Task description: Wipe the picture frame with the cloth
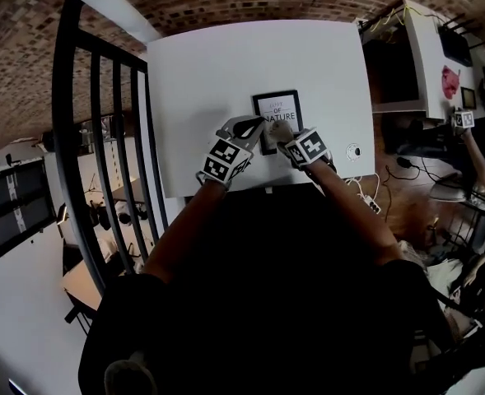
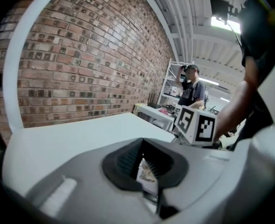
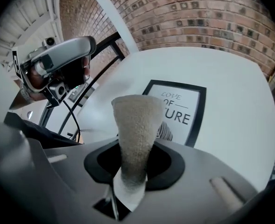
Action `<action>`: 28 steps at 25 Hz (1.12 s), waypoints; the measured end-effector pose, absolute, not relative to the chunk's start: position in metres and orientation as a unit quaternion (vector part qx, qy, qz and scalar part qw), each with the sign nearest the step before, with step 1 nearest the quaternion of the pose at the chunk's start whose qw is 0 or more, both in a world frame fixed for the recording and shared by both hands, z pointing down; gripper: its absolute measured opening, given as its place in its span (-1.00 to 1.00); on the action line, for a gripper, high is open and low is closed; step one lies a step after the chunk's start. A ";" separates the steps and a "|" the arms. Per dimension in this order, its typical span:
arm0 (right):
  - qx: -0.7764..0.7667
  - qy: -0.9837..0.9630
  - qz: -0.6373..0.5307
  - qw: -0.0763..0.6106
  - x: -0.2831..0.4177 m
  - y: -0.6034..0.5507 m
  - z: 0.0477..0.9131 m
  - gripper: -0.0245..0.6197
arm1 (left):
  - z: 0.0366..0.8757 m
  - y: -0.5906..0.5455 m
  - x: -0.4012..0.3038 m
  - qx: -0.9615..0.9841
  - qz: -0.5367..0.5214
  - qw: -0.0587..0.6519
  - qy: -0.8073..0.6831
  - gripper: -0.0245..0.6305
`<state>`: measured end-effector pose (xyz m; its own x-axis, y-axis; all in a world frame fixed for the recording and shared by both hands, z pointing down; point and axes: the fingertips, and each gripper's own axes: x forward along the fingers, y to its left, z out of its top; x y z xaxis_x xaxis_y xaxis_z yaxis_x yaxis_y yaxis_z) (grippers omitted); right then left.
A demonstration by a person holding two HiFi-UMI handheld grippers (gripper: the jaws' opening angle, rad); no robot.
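- The right tongs [image 3: 130,174] are closed on a cloth [image 3: 135,129]. Its narrow end is pinched between the dark pads, and the rest stands out ahead of them as a pale, nubby, rounded fold.
- The left tongs [image 2: 146,169] are drawn narrow. A sliver of the picture frame [image 1: 278,105] is caught between the ribbed pads, and a little of its white print can be seen there.
- In the head view, both tongs are seen close together at the near end of the frame. The left one is at its near left corner, and the right one is over its near edge with the cloth lying on the picture.
- The frame is laid flat on the white table [image 1: 217,64], near the front edge and a little right of the middle. It has a thin black border around a white sheet with dark lettering and a dark, fingerprint-like drawing below the words.
- From the right gripper view, the cloth is seen covering the left part of the lettering.
- The marker cube [image 2: 196,124] of the right tongs is seen just beside the left tongs in the left gripper view.
- A small round thing [image 1: 354,151] lies on the table to the right, apart from the frame.
- A black railing [image 1: 102,146] stands along the table's left side.
- A brick wall [image 2: 90,55] rises behind the table.
- A person [image 2: 191,88] is seen standing far off by a white shelf.
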<state>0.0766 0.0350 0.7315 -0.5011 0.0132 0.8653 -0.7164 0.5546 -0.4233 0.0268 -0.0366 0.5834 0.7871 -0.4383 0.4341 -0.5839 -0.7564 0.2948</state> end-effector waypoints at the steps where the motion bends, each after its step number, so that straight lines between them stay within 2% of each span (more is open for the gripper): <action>1: 0.237 -0.762 0.412 0.439 0.083 0.033 0.731 -0.58 | 0.584 -0.036 0.031 0.922 0.173 0.211 -0.274 -0.92; 17: 0.321 -0.742 0.437 0.393 0.171 0.018 0.723 -0.58 | 0.588 -0.028 0.071 0.928 0.189 0.204 -0.246 -0.92; 22: 0.344 -0.807 0.371 0.305 0.152 -0.022 0.668 -0.58 | 0.577 -0.033 0.064 0.927 0.178 0.195 -0.265 -0.92; 28: 0.338 -0.885 0.262 0.184 0.111 -0.066 0.563 -0.58 | 0.532 -0.046 0.053 0.930 0.139 0.169 -0.294 -0.92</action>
<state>0.1110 -0.0658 0.5634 -0.7035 -0.5023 0.5028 -0.6952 0.6334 -0.3399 0.0528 -0.0460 0.5317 0.7882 -0.5008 0.3578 -0.5945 -0.7698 0.2321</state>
